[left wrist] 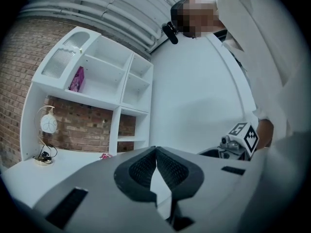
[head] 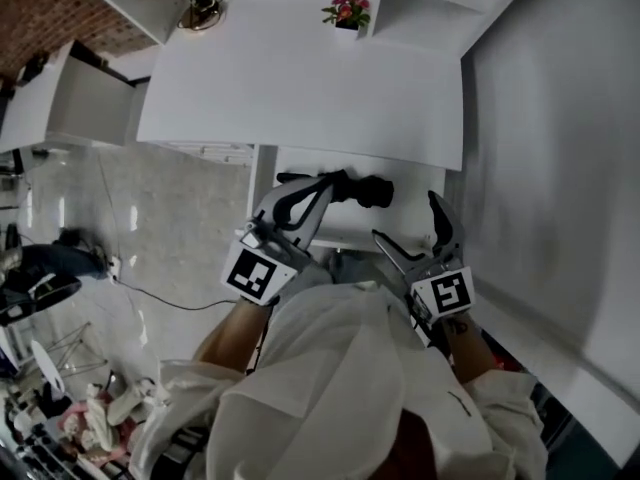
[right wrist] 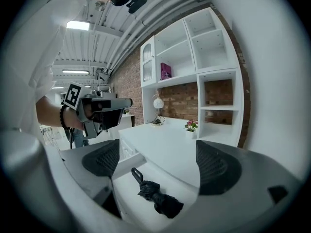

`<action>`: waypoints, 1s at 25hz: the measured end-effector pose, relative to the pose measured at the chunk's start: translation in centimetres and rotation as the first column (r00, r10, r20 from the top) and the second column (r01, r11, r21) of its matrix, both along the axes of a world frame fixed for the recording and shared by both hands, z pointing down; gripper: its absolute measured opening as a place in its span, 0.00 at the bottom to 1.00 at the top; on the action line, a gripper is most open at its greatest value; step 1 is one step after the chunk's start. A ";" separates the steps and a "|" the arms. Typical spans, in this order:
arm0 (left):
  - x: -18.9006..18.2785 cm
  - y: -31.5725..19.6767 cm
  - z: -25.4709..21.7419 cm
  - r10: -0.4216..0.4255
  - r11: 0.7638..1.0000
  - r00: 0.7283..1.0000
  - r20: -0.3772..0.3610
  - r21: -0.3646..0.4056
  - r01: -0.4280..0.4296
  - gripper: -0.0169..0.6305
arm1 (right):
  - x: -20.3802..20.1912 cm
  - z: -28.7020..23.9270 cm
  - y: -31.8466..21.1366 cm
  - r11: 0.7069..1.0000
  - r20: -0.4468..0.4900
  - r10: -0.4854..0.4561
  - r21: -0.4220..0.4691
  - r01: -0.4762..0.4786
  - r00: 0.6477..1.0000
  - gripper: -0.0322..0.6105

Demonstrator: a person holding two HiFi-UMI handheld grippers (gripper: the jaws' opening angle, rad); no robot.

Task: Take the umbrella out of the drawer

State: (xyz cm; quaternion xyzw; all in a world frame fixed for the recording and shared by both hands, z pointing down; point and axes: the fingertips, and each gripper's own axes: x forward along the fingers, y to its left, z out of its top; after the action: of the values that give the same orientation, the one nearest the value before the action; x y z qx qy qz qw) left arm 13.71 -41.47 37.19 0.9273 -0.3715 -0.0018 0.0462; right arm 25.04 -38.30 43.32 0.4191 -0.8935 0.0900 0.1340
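Umbrella (right wrist: 158, 198) in drawer (right wrist: 134, 201): whole in right gripper view, part-hidden in head view.

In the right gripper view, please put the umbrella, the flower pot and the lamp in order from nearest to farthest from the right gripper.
1. Umbrella: lying in the open drawer, just below the right gripper.
2. Flower pot: on the desk, to the right, beside the shelves.
3. Lamp: at the far back of the desk, more to the left.
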 end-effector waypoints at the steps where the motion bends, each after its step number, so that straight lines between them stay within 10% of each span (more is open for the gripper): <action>1: 0.1 -0.3 0.4 -0.002 1.000 1.000 0.008 -0.006 0.002 0.07 | -0.1 0.6 -0.3 1.000 -0.004 -0.013 -0.008 0.013 1.000 0.82; 14: -2.2 -5.1 8.8 0.080 0.991 0.991 0.106 -0.118 -0.068 0.07 | -5.6 9.4 -5.2 0.965 -0.183 -0.247 -0.137 0.224 0.952 0.82; 25: -2.5 -7.3 18.0 0.208 0.967 0.963 0.171 -0.182 -0.176 0.07 | -7.9 19.9 -7.1 0.870 -0.359 -0.472 -0.340 0.358 0.805 0.82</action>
State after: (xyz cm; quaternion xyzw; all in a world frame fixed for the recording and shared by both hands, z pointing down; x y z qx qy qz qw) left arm 11.21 -48.77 55.21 0.9480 -0.2811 0.1212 0.0876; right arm 17.11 -45.41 63.20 0.2002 -0.8921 0.0781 0.3974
